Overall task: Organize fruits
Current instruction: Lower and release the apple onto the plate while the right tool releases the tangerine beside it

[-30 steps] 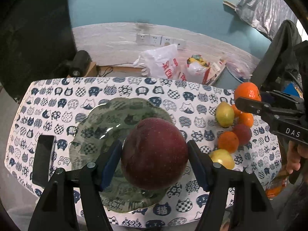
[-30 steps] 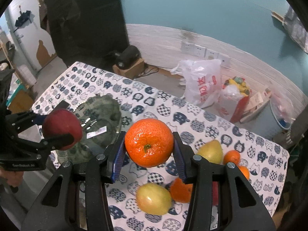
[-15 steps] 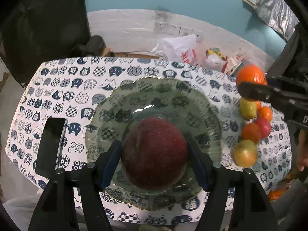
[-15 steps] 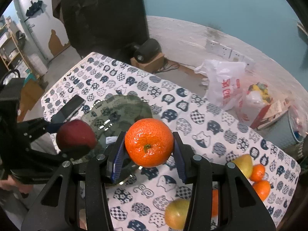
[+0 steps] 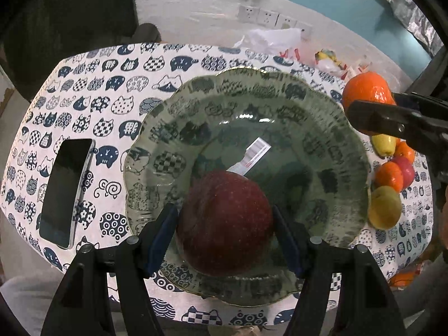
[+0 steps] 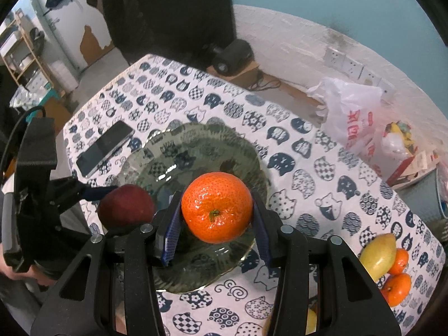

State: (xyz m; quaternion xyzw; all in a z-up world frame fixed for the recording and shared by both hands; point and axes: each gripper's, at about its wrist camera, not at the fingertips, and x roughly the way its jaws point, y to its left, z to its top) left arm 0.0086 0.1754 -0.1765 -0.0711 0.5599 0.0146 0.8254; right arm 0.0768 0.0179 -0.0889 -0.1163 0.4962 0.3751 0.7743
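Note:
My left gripper [image 5: 225,224] is shut on a dark red apple [image 5: 225,221] and holds it over the near part of a clear glass plate [image 5: 330,123] with a scalloped rim. My right gripper [image 6: 215,210] is shut on a large orange [image 6: 217,205] and holds it over the same plate [image 6: 196,145]. The orange also shows at the plate's right edge in the left wrist view [image 5: 366,91]. The apple shows at the left of the right wrist view [image 6: 126,205]. A white label [image 5: 252,156] lies in the plate's middle.
A black phone [image 5: 65,190] lies left of the plate on the cat-print tablecloth [image 5: 92,89]. A cluster of pears, oranges and an apple [image 5: 390,179] lies right of the plate. Plastic bags [image 6: 355,112] sit beyond the table's far edge.
Both grippers have moved toward the plate with their fruit. The plate now fills the left wrist view, and the orange now hangs over the plate instead of beside it.

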